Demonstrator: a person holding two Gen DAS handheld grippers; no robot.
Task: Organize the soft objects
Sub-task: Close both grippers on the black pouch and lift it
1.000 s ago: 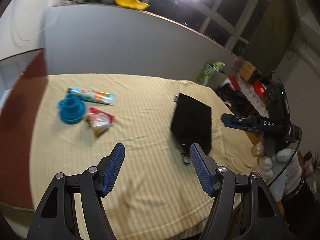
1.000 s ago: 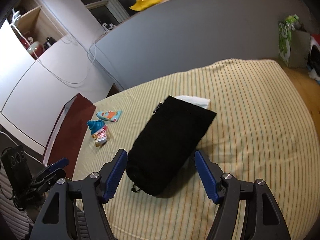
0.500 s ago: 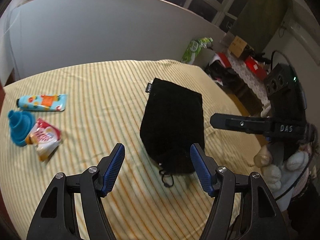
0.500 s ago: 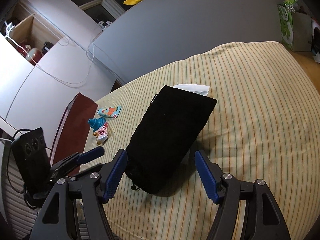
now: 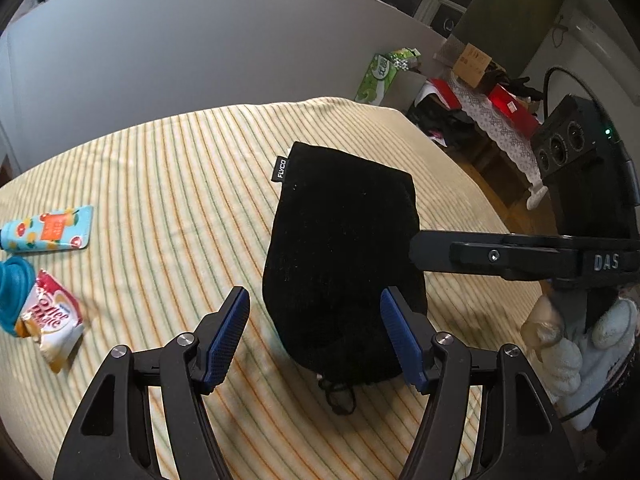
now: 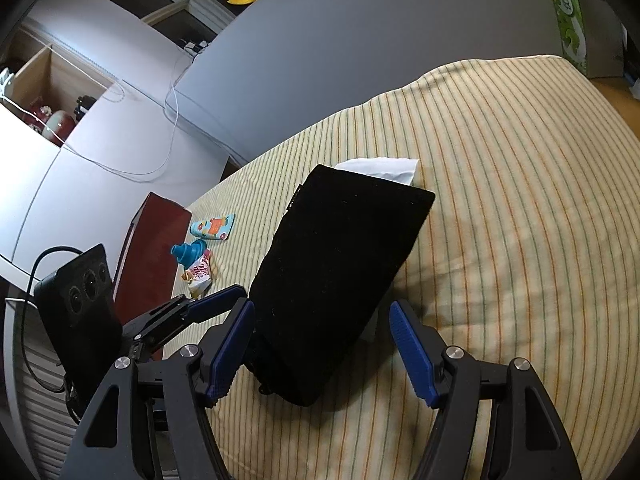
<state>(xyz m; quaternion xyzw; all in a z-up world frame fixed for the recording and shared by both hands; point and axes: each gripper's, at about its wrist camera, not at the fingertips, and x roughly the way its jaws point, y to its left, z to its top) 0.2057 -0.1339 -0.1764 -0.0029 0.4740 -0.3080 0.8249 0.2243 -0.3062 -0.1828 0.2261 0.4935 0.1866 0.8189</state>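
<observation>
Black fabric, soft and slack, forms the drawstring pouch (image 5: 340, 256) that lies flat near the middle of the striped tablecloth (image 5: 168, 184), its corded mouth toward the person and its label edge away. Both grippers point down at that near end. The left gripper (image 5: 314, 336) stands wide with nothing between its pads; the mouth of the pouch lies under the gap. The right gripper (image 6: 322, 350) is likewise wide and empty, its left pad just beside the pouch's long edge.

The step in hand appears to be opening the pouch. To do it well, each gripper should pinch one lip of the mouth, not the cord (image 5: 340, 396) alone, and the two should draw apart so the cloth does not bunch.

The pouch's contents cannot be seen; its mouth looks gathered. A white sheet (image 6: 380, 168) shows from beneath its far end. Well apart, at the table's left side, lie a printed tube (image 5: 48, 232), a blue collapsible funnel (image 5: 14, 296) and a Coffee-mate sachet (image 5: 54, 324), the sachet touching the funnel; none is in any container.
</observation>
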